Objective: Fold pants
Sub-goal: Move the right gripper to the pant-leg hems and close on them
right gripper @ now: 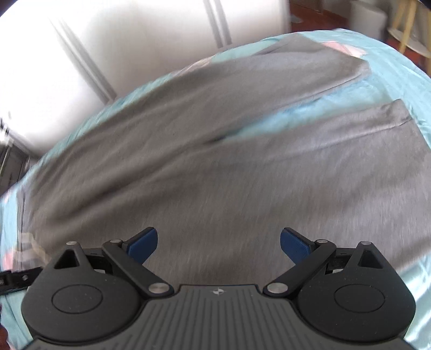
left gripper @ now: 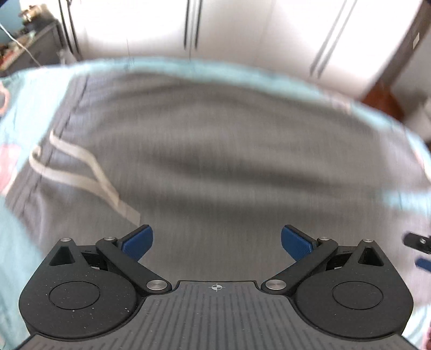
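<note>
Grey pants (left gripper: pixel 204 150) lie spread flat on a light blue bedsheet (left gripper: pixel 24 107). Their white drawstring (left gripper: pixel 80 167) trails near the waistband at the left in the left wrist view. My left gripper (left gripper: pixel 216 242) hovers open just above the hip area, with nothing between its blue pads (left gripper: pixel 137 242). In the right wrist view the two legs of the pants (right gripper: pixel 242 167) run away to the upper right, with a strip of bedsheet (right gripper: pixel 309 107) showing between them. My right gripper (right gripper: pixel 218 243) is open over the near leg, holding nothing. Both views are motion-blurred.
White wardrobe doors (left gripper: pixel 229 27) stand behind the bed. A grey cabinet with clutter (left gripper: pixel 32 45) is at the far left. Wooden chair legs (right gripper: pixel 404 24) and floor show at the far right. The other gripper's tip (left gripper: pixel 420 242) pokes in at the right edge.
</note>
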Demonstrator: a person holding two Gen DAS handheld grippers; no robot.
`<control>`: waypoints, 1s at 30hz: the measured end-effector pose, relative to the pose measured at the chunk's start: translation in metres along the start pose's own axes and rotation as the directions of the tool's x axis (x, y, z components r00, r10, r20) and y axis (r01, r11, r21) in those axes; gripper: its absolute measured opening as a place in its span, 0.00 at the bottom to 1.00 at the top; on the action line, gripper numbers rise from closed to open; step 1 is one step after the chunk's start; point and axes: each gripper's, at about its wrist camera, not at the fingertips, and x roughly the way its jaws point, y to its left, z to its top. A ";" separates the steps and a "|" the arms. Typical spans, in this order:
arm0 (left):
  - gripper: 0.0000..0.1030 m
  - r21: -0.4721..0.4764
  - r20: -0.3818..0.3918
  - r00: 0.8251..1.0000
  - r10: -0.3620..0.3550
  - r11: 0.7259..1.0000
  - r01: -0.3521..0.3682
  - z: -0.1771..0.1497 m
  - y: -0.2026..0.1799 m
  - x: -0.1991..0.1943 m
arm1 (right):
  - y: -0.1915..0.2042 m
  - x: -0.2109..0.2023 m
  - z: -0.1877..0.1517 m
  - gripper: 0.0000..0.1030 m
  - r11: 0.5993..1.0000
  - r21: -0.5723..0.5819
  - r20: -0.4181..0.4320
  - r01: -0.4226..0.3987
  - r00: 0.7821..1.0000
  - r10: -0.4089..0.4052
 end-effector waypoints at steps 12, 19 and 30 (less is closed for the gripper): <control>1.00 -0.164 0.260 0.965 -0.020 0.984 0.064 0.028 0.040 0.079 | -0.017 0.090 0.218 0.95 0.972 0.179 0.174 0.154 0.967 -0.185; 1.00 -0.085 0.306 0.951 0.032 0.996 -0.006 0.025 0.045 0.100 | -0.011 0.180 0.290 0.95 0.953 0.193 0.182 0.231 0.946 -0.267; 1.00 -0.115 0.287 0.958 -0.018 0.992 0.053 0.021 0.059 0.126 | -0.035 0.256 0.321 0.69 0.864 0.329 0.093 0.381 0.898 -0.431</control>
